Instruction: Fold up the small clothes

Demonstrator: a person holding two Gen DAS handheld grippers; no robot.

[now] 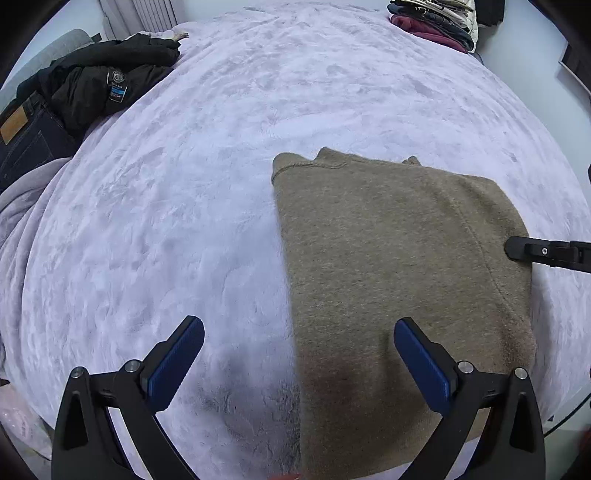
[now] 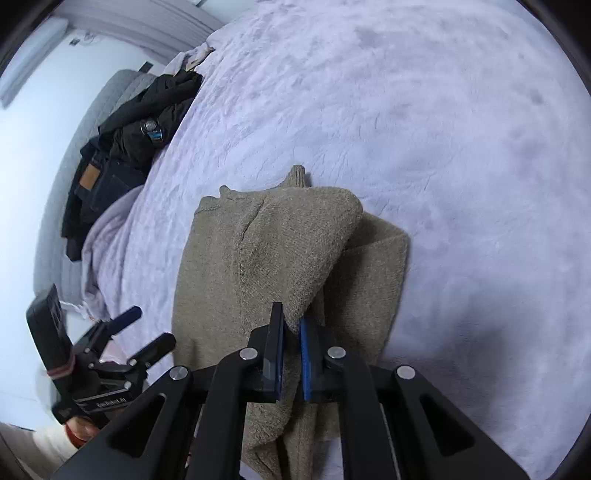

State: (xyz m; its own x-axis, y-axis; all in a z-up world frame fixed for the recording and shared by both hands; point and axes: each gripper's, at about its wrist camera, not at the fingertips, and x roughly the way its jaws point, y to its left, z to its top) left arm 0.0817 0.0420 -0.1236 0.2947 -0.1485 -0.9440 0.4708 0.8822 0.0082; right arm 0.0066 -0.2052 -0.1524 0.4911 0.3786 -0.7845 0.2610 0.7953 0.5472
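An olive-brown knit sweater (image 1: 391, 258) lies partly folded on the lilac fleece blanket (image 1: 184, 221). My left gripper (image 1: 299, 332) is open and empty, hovering over the sweater's left edge near the bed's front. My right gripper (image 2: 291, 325) is shut on a raised fold of the sweater (image 2: 288, 251), lifting that fold above the rest of the garment. The right gripper's tip shows in the left wrist view (image 1: 517, 248) at the sweater's right side. The left gripper shows at lower left in the right wrist view (image 2: 140, 332).
A black jacket (image 1: 107, 81) and dark jeans (image 1: 26, 140) lie at the bed's left edge. A stack of folded clothes (image 1: 436, 22) sits at the far right corner. A grey headboard or sofa (image 2: 77, 147) stands beyond the jacket.
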